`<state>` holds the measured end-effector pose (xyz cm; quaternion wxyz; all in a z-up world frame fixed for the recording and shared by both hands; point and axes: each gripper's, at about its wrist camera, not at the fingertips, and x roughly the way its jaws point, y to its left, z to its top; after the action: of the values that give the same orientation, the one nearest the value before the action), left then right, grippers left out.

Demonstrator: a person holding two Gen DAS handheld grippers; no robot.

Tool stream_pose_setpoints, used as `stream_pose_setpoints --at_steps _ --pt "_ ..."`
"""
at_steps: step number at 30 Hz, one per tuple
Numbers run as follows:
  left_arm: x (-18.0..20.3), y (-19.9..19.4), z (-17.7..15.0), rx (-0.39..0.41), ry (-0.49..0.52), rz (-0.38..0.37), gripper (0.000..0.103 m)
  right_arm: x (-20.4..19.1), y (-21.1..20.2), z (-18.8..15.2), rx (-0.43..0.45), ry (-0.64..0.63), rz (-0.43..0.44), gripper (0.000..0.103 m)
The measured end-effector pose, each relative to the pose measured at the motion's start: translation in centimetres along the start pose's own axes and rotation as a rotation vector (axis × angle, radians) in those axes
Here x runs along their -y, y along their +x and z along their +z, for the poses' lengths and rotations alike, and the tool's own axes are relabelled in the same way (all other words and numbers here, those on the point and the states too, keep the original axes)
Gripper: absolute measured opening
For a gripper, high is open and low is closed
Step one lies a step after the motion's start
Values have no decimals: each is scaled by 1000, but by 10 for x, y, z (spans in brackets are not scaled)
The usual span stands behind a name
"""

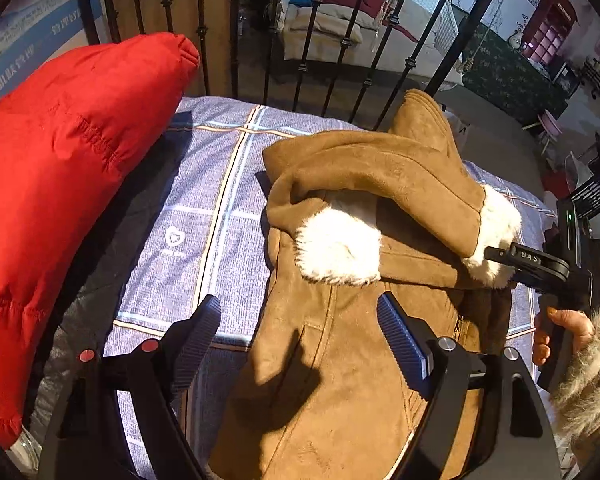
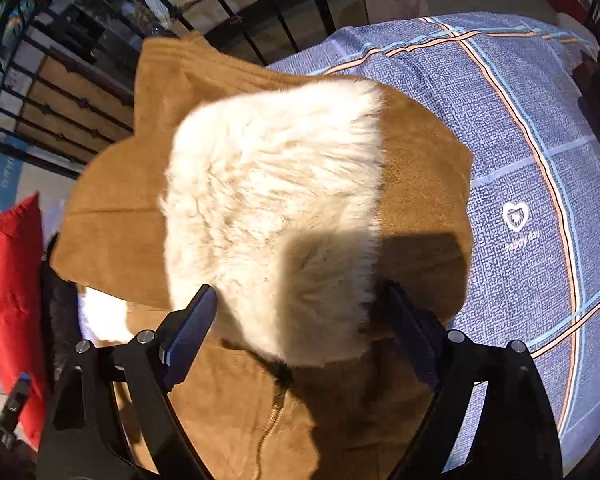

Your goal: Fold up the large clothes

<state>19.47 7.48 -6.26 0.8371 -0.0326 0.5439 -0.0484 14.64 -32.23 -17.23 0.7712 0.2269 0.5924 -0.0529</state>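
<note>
coat (image 1: pixel 340 360): tan suede, on the bed (image 1: pixel 204 208) under both my tongs — thick, heavy, floppy
left tongs (image 1: pixel 300 336): spread, empty
right tongs (image 2: pixel 300 320): spread around fur cuff (image 2: pixel 276 208), not clamped
grip: sleeve suede behind the cuff — fur looks slippery

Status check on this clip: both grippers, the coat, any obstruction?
Left gripper open, jaws empty above the brown coat. Right gripper open around the white fur cuff, not clamped. Red jacket alongside, clear of the coat.
</note>
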Motion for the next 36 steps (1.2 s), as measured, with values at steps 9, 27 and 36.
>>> stream_pose_setpoints --at_steps 9,27,36 --pt "-34 12 -24 -68 -90 54 78 -9 -46 3 137 -110 49 13" --pt "-11 72 82 -70 81 132 78 51 -90 9 122 36 -198 72" --pt "12 112 144 -115 -25 -37 77 -39 -59 12 72 -226 -76 73"
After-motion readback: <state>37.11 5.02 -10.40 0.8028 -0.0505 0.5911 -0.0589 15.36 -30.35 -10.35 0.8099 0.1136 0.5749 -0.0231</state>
